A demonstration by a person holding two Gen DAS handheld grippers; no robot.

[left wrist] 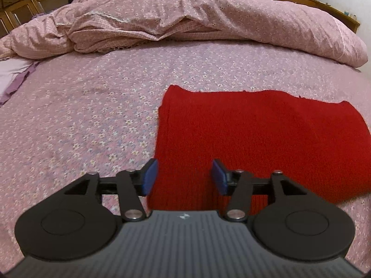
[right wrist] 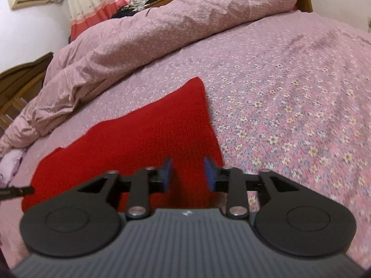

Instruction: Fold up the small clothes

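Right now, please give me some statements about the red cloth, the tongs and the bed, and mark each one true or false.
1. The red cloth lies flat on the flowered sheet. True.
2. The left tongs are shut on the cloth. False: they are open, with nothing between the pads.
3. The right tongs are open over the red cloth. True.
4. The crumpled duvet covers the red cloth. False: it lies farther back, apart from it.
5. The cloth is blue. False: it is red; only the pads are blue.
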